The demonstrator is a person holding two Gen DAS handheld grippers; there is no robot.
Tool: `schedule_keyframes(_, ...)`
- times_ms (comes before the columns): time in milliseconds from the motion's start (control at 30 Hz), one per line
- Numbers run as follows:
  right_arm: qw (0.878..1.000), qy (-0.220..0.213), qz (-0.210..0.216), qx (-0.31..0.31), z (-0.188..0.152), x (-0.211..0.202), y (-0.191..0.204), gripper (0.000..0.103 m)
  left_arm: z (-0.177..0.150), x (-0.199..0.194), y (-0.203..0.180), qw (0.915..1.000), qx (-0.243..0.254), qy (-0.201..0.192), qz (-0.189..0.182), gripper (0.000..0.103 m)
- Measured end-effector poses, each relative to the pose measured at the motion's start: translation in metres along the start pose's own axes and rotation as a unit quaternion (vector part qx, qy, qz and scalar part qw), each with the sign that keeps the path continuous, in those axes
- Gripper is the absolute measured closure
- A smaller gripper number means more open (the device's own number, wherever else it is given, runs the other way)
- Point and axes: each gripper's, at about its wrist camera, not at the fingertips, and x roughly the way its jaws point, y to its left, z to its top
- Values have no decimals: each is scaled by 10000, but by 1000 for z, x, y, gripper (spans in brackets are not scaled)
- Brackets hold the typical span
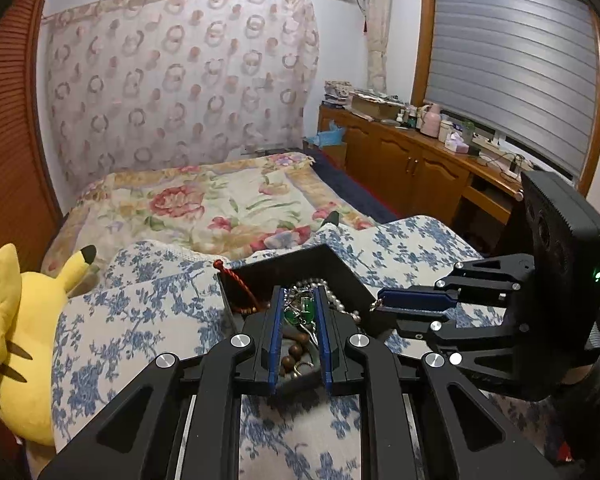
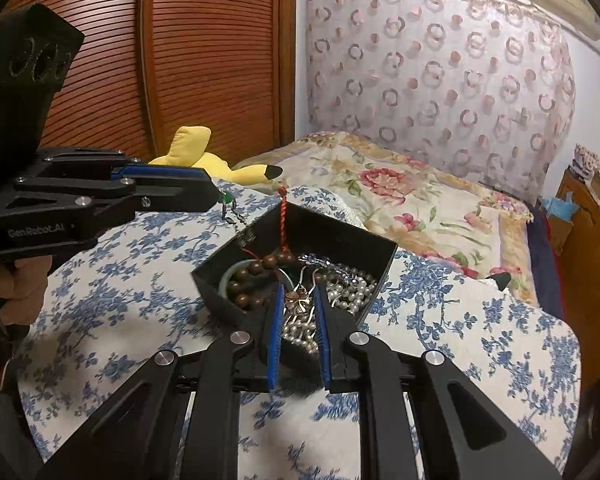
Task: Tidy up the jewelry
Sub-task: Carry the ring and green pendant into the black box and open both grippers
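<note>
Glossy round pearls (image 2: pixel 350 294), angular black box (image 2: pixel 332 236)

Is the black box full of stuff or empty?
Full. The open black box holds brown beads, pearls and chains, piled nearly to its rim.

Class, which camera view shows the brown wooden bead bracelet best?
The right wrist view: the brown bead bracelet curls in plain sight at the black box's left side. The left wrist view shows only a few beads between the left gripper's fingers.
</note>
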Motion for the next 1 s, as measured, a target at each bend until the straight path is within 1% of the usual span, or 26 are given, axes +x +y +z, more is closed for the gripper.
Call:
schedule_keyframes(267,9997,148,118,140,-5,24,-10,85,6,22,8,9999,-62,126,67,89)
schedule_keyframes(300,9997,158,119,153,-6,25,-11,85,7,23,9,9999,-68,135,74,89)
schedule_keyframes(400,9996,162,114,190,-8,26,-12,80,7,29,10,9998,-87,172,73,89)
schedule_keyframes(667,9994,147,107,286,-10,26,-18,79,14,44,9,9996,-82,235,92,89)
schedule_keyframes(800,9994,117,77,313,-10,23,-22,79,16,47,11,9995,-136,215,183,88)
schedule_keyframes(833,9994,113,71,316,-10,23,-22,79,17,47,12,9995,-145,218,199,83)
schedule_keyframes(867,9994,110,62,321,-9,23,-23,79,17,47,12,9994,-154,213,239,69)
schedule_keyframes(933,9994,99,38,320,-8,22,-23,79,17,44,12,9992,-157,168,322,57)
schedule_keyframes(1000,9995,74,4,318,-8,19,-22,79,16,43,12,9991,-170,153,356,50)
